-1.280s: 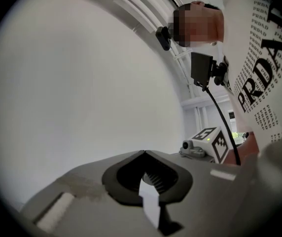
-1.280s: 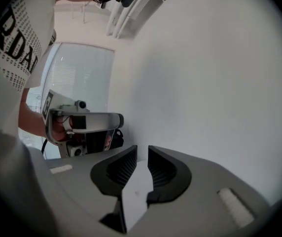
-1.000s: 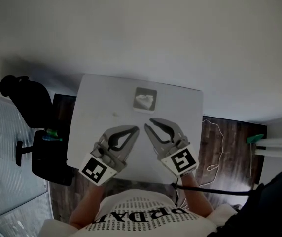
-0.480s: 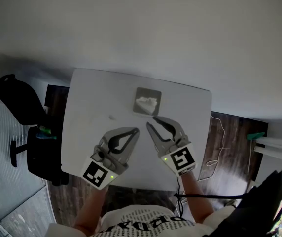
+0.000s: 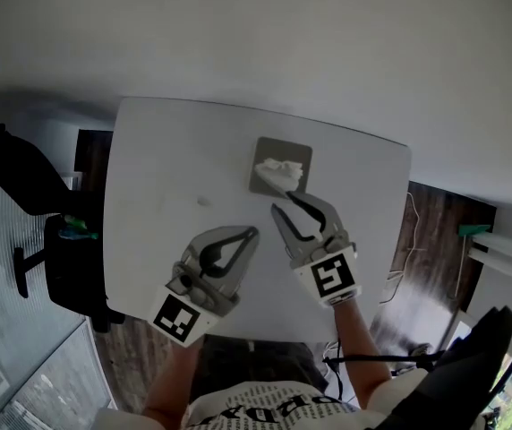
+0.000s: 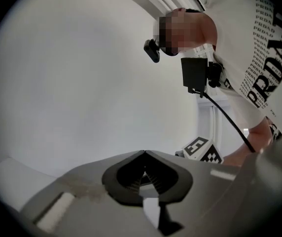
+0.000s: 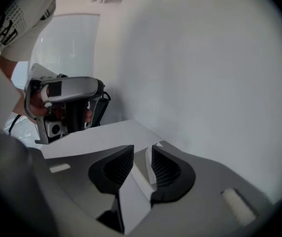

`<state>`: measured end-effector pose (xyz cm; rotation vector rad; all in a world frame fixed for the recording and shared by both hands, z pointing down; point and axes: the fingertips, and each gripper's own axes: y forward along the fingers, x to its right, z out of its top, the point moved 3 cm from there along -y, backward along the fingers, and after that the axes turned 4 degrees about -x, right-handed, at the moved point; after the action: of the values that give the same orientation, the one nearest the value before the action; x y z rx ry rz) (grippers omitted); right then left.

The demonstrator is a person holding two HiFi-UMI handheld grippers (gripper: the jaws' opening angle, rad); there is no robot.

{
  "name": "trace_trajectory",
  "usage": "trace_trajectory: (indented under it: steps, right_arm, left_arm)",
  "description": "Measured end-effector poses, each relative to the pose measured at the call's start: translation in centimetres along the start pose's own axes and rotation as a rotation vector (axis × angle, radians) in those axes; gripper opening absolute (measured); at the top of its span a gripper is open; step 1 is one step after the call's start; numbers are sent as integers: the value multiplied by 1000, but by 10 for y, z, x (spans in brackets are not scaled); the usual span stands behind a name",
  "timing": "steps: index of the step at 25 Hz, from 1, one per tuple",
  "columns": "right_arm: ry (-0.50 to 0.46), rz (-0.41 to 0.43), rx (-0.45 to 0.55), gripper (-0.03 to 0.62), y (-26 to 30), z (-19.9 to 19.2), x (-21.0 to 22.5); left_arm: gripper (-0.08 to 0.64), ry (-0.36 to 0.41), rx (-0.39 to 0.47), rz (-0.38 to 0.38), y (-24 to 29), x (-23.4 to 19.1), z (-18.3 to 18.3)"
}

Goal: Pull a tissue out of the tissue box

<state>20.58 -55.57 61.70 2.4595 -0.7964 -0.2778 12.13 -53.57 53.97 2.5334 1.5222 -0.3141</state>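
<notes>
Over the white desk, right hand-held gripper faces the tissue box.
Jaws opening, empty, for the tissue at its 12 o'clock; left hand-held gripper, pinched closed, idles at 8 o'clock.

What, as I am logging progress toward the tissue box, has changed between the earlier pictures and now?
The right tool has moved up to the tissue box, its tips now at the near edge, and its jaws are opening with nothing between them. The left tool stays shut and empty beside it. The tissue box and its tissue have not shifted on the table.
</notes>
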Motion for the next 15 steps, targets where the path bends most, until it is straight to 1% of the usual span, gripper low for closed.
trace_trajectory:
  steps: [2, 5, 10, 15]
  right_arm:
    - [11, -9, -12, 112, 7, -9, 0]
    - [15, -46, -29, 117, 14, -19, 4]
    - [36, -102, -37, 122, 21, -30, 16]
    - [45, -125, -48, 149, 30, -38, 22]
  left_arm:
    - [-6, 0, -16, -4, 0, -4, -12]
    - [-6, -7, -27, 4, 0, -10, -25]
    - [-6, -25, -29, 13, -4, -16, -38]
    - [-6, -44, -24, 19, -8, -17, -46]
